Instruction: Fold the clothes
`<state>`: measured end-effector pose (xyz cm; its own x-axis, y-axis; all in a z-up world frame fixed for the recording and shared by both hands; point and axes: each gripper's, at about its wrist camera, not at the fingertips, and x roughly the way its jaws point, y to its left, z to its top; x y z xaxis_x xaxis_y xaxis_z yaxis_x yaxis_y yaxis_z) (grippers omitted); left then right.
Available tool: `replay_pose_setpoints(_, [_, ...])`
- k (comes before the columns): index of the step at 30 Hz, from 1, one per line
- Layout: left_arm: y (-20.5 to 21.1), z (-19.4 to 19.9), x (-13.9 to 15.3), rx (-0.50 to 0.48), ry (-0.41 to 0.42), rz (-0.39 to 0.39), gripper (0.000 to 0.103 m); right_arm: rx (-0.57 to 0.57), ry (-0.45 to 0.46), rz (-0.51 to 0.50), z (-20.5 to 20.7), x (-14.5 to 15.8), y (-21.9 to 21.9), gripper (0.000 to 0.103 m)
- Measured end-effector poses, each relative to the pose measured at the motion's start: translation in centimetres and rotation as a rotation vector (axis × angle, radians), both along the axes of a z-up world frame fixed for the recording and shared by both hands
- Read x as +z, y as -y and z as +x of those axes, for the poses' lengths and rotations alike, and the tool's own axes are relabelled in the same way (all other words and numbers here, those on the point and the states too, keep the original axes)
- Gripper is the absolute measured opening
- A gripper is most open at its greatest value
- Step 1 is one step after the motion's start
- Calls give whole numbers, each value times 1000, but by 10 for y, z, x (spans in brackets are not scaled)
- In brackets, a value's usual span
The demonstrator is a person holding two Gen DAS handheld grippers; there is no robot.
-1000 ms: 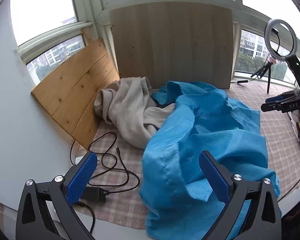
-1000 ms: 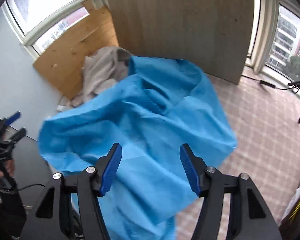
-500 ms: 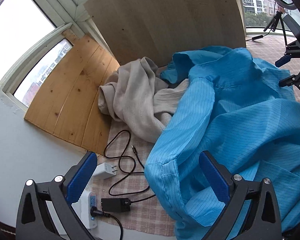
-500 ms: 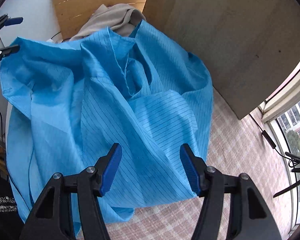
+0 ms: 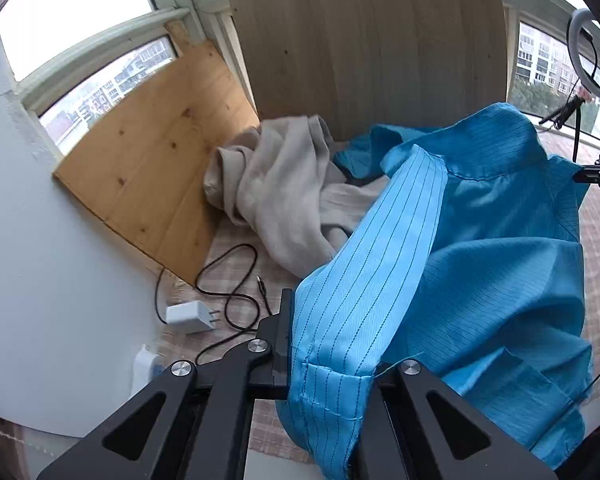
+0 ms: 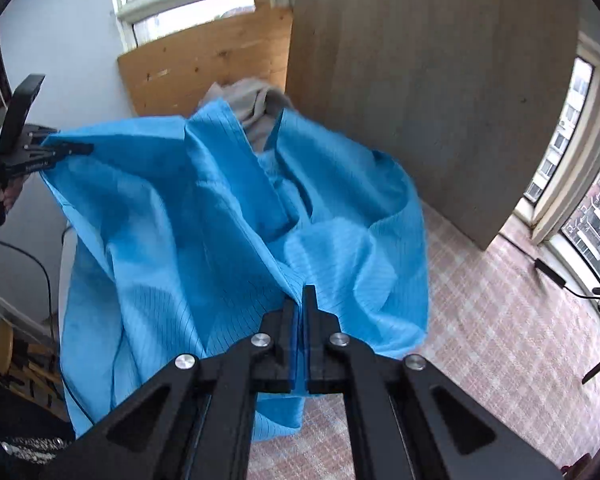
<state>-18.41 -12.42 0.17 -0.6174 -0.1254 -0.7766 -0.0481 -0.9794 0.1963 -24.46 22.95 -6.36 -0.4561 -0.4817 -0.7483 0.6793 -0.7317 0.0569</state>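
Two grippers are clamped on one blue pinstriped garment (image 5: 480, 264), which hangs bunched between them above the checked tablecloth (image 6: 500, 320). The left gripper (image 5: 324, 344) has its jaws closed tight on a stitched hem edge, the cloth draping over the right-hand finger so that only the left one shows. The right gripper (image 6: 303, 320) is likewise pinched fully together, a thin fold of the blue fabric caught between its pads (in its own view the left gripper appears at the far left edge, holding the other corner of the cloth up).

Behind the blue garment a beige garment (image 5: 284, 200) lies crumpled against the pale wooden board (image 5: 364, 40), with a pine panel (image 5: 160, 168) leaning to its left. A white charger (image 5: 190, 317) and a looped black cable (image 5: 228, 276) lie on the tablecloth near the left gripper. A ring light (image 5: 592, 64) stands at the far right.
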Motion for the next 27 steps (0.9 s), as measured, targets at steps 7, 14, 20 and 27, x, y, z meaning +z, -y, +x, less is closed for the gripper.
replay_pose_setpoints(7, [7,30,137,-74,-246,-32,0,-189,-312,-125,50,142,-31,1])
replay_pose_setpoints(14, [-9,96,280,-247,-560,-75,0,-433,-681,-139,159,318,-48,1])
replay_pose_setpoints(20, [1,165,353,-351,-745,-87,1,-572,-928,-87,294,418,-40,1])
replay_pose_setpoints(27, [-2,212,388,-425,-880,-137,1,-738,-1073,26,388,459,-17,1])
